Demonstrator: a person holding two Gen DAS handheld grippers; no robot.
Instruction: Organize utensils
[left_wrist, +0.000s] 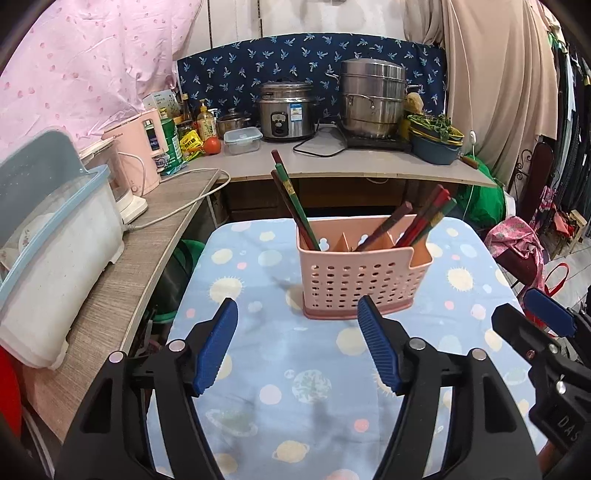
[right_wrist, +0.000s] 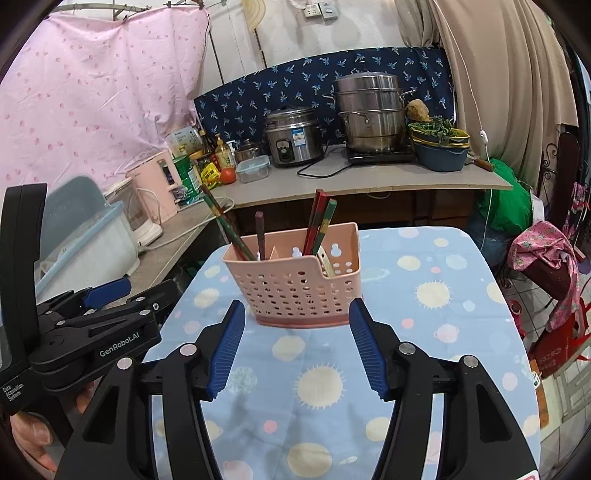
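Here both tools (left_wrist: 297, 345) (right_wrist: 297, 349) tilt down, jaws apart, facing the caddy (left_wrist: 360, 273).

Behind my desk (left_wrist: 258, 369) with its planet-print blue cloth I see a steel rice cooker (left_wrist: 286, 110), a stacked steel steamer pot (left_wrist: 371, 98) and a red tomato (left_wrist: 212, 145).

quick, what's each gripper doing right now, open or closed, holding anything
Left gripper: open, empty, short of the pink utensil caddy.
Right gripper: open, empty, also short of the caddy.
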